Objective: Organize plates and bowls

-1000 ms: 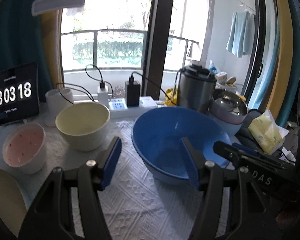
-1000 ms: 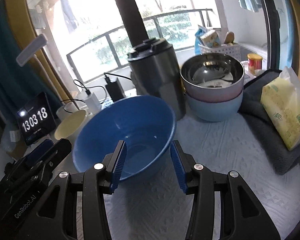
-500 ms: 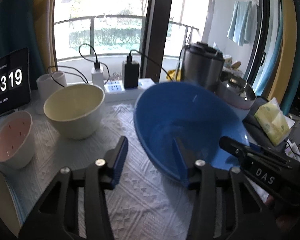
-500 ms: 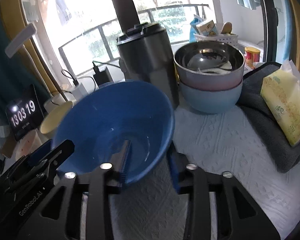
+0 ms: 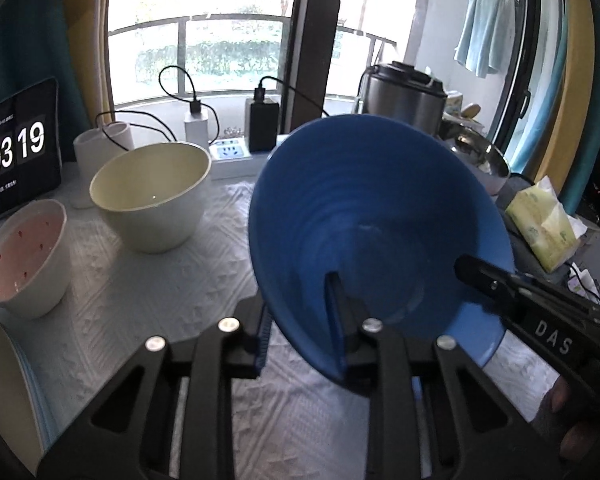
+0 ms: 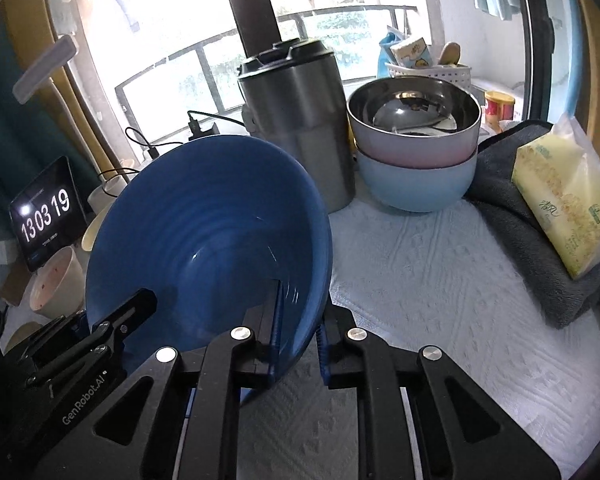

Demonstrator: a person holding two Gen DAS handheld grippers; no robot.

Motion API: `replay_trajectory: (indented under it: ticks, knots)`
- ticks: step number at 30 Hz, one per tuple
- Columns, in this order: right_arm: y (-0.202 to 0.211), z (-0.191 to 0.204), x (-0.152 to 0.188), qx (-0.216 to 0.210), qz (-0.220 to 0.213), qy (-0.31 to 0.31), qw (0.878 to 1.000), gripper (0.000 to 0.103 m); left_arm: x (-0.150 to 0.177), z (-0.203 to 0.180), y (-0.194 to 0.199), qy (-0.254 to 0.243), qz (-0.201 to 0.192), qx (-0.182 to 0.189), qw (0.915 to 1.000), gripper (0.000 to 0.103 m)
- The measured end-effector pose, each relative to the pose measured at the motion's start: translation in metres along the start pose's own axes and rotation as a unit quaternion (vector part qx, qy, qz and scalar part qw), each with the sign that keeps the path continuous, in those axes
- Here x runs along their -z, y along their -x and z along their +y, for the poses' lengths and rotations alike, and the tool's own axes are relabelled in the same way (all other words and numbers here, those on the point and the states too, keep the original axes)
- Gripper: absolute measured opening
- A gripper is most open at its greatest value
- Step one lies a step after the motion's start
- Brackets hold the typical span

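A large blue bowl is held tilted above the white cloth, gripped on two sides of its rim. My left gripper is shut on its near-left rim, one finger inside the bowl and one outside. My right gripper is shut on the opposite rim, seen in the right wrist view on the blue bowl. A cream bowl and a pink-lined white bowl stand at the left. A steel bowl sits stacked in a pink bowl and a light blue bowl at the back right.
A steel canister stands behind the blue bowl. A clock display, a white cup and a power strip with chargers line the back. A tissue pack lies on a grey towel. A plate edge shows at the lower left.
Both grippers have closed on the blue bowl's rim from opposite sides and lifted it off the cloth, tilting it. The other bowls have not moved.
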State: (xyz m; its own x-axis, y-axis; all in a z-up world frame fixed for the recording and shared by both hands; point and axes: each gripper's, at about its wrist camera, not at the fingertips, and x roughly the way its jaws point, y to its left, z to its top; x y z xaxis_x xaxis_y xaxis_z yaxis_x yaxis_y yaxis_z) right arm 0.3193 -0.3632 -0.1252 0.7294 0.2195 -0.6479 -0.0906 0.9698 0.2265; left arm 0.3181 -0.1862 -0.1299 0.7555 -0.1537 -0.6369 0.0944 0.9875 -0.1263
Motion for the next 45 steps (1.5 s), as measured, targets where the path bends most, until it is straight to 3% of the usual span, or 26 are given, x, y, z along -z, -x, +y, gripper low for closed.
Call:
replay_trajectory:
  ticks: [22, 45]
  knots:
    - [0.051, 0.036, 0.022, -0.018, -0.013, 0.008, 1.0, 0.016, 0.024, 0.032, 0.072, 0.014, -0.021, 0.002, 0.9997, 0.026]
    - [0.072, 0.081, 0.07, -0.025, 0.018, 0.021, 0.999, 0.017, 0.061, 0.071, 0.114, 0.032, -0.008, 0.003, 0.9994, 0.026]
